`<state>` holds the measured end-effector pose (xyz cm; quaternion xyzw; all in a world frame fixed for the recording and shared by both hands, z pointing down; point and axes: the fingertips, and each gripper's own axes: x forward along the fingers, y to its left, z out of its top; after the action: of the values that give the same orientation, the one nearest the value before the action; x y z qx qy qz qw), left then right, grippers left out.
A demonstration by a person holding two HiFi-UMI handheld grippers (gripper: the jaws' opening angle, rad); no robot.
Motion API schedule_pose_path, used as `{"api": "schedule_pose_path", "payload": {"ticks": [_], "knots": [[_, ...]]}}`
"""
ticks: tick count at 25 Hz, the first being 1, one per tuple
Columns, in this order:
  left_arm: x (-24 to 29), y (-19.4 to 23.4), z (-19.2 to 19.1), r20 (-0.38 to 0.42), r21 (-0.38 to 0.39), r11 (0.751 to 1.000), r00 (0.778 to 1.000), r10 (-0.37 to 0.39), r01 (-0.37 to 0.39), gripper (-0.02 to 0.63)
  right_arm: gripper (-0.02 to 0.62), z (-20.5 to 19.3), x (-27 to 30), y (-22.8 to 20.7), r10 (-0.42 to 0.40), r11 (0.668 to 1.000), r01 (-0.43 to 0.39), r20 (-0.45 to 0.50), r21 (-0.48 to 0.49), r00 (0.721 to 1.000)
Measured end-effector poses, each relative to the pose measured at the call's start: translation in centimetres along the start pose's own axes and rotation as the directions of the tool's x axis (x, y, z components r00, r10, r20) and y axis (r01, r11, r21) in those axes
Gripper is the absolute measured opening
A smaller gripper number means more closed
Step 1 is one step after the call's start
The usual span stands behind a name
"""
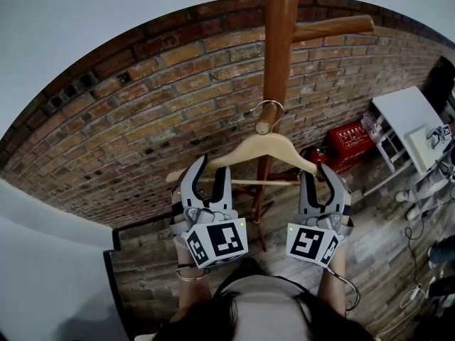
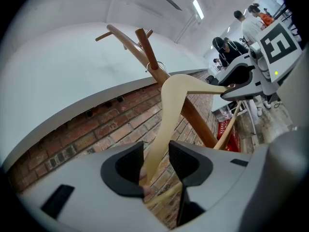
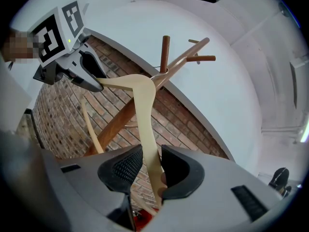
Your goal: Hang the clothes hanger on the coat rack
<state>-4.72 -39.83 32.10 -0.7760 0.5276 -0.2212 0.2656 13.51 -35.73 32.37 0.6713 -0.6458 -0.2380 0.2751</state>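
Rough red-brown brick wall (image 1: 142, 105) fills the background, with grey plank floor (image 1: 384, 219) below it. Straight ahead of both tools stands the coat rack (image 1: 279, 48), a round, glossy pole of reddish wood with straight pegs angling off it. The hanger (image 1: 263, 148) is pale, smooth wood, curved like shoulders, with a thin crossbar (image 1: 245, 182) and a wire hook (image 1: 269, 105). It spans the gap between the two tools, its peak beyond their tips.

The left gripper (image 1: 213, 168) has its jaws drawn in on the hanger's left arm, which runs up between the black ribbed pads (image 2: 126, 166). The right gripper (image 1: 318, 176) is closed the same way on the right arm (its pads (image 3: 124, 167) pinch the flat wood). The hook loops round the rounded end of a short peg (image 1: 264, 127) right by the pole; whether it bears on it I cannot tell.
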Motion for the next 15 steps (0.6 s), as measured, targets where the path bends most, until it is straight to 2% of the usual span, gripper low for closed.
{"api": "schedule_pose_path", "payload": {"ticks": [15], "knots": [[-1.6,-0.1,0.1,0.012,-0.034,0.999,1.000,-0.003,0.004,0.156,0.127,-0.3,-1.2,0.7,0.032,0.999,-0.032,-0.007,0.028,0.999]]}}
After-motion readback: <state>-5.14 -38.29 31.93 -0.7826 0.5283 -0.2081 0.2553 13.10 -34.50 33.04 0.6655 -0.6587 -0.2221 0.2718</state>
